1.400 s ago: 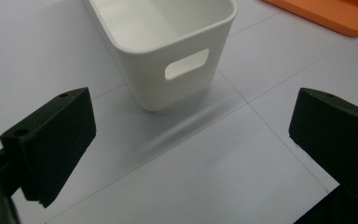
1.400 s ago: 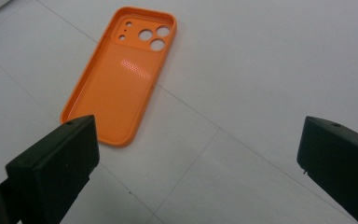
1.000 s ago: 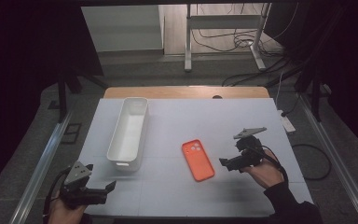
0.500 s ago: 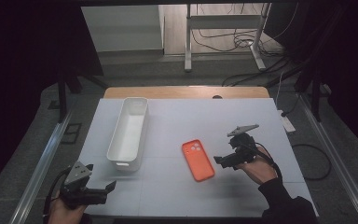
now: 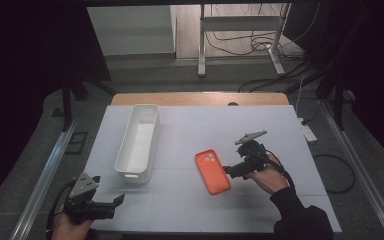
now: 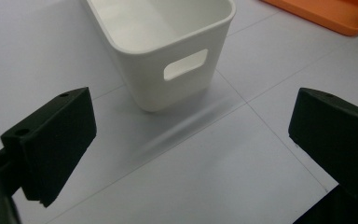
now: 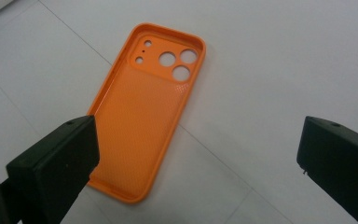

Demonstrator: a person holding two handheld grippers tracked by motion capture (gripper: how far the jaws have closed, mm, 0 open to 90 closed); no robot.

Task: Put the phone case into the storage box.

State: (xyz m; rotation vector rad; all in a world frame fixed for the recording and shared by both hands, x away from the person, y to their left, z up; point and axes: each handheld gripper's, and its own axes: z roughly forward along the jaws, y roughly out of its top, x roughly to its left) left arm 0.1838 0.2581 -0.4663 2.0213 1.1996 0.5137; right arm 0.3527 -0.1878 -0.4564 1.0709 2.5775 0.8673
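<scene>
From the high view, your right gripper hovers just beside the orange phone case, which lies flat mid-table at the gripper's 9 o'clock, long axis running roughly 11 to 5. Your left gripper waits well apart, near the white bin.

In the left gripper view, jaws stand apart, the bin's handle end at 12 o'clock.

In the right gripper view, jaws gape wide, the case at 11 o'clock, camera holes farthest. Your right hand is the nearer.

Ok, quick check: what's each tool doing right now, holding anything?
Left tool: open, holding nothing, near the white plastic bin.
Right tool: open, holding nothing, beside the orange phone case.
</scene>
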